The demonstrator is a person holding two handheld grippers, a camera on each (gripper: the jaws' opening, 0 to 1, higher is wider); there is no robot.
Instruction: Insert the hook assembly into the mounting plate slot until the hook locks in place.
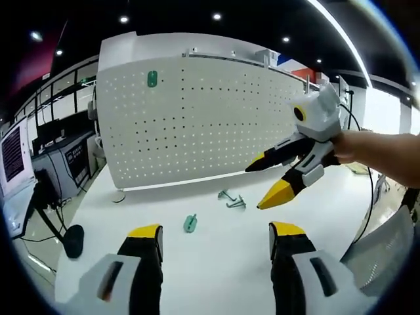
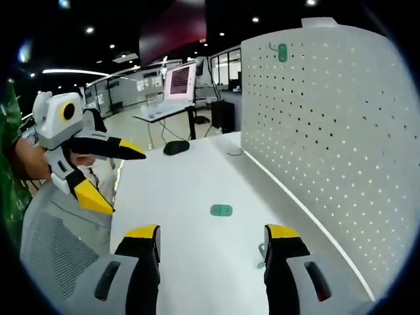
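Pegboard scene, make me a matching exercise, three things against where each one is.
Things:
1. green plate
2. metal hooks
3. green mounted plate

Places:
A. high on the pegboard
B. flat on the table, nearest the left hand-held gripper
C. on the table beneath the right hand-held gripper

Pairs: 1-B, 2-C, 3-A

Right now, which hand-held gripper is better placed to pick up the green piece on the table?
Left, I'd say. The green piece lies just ahead, between the open left hand-held gripper's jaws; the right hand-held gripper, also open, hangs over the metal hooks.
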